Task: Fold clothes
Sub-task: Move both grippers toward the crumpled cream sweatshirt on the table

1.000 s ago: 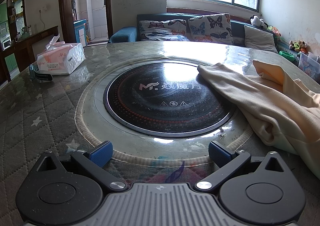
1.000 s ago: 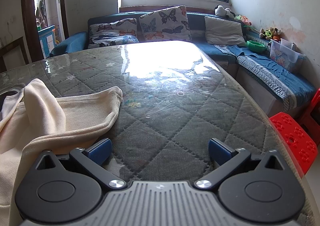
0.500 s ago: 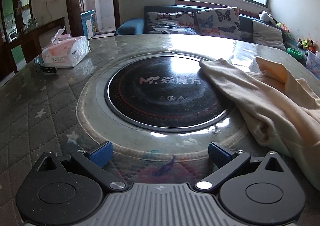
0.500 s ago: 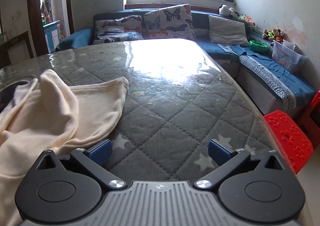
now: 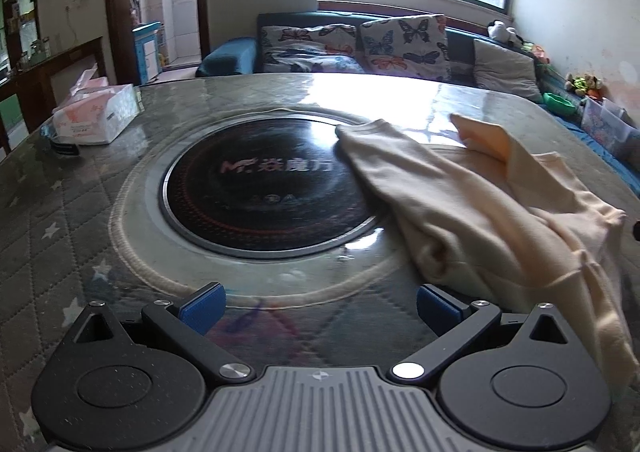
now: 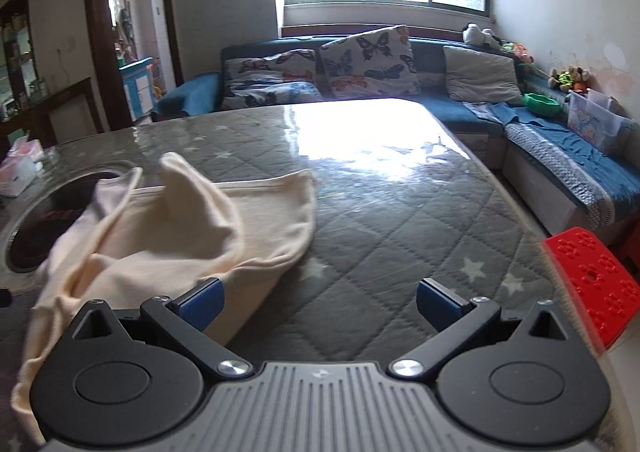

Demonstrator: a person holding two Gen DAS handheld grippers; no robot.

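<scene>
1. Daylight from the window glared off the glass-topped table (image 6: 392, 212), whose quilted grey star-print cover showed through the glass, and the cream garment (image 5: 480, 220) lay crumpled on it. Seen from the left wrist camera it sat to the right, one end draped over the rim of the round black hotplate (image 5: 260, 188) set into the tabletop; seen from the right wrist camera the same cloth (image 6: 168, 228) filled the left foreground, with one fold standing up in a peak.

2. Both tools were empty. The left gripper (image 5: 318, 306) hovered over the bare table near the hotplate, its blue pads spread wide, with the cloth just beside its right finger. The right gripper (image 6: 318, 302) was likewise spread wide, its left pad over or against the garment's near edge; contact could not be told.

3. The step in hand looked like the opening reach, before any fold was made. It would go best if the garment were first spread flat: each gripper should take one layer at an outer edge or corner, not a bunched handful, and the two should draw apart until the peak and wrinkles dropped out.

4. The cloth looked soft and limp, so it would sag and slide on the slick glass; a low lift with even tension would keep it from dragging.

5. Further out, a tissue box (image 5: 96, 116) stood at the far left and a red stool (image 6: 592, 280) beside the table's right edge, both well clear of the garment.
</scene>
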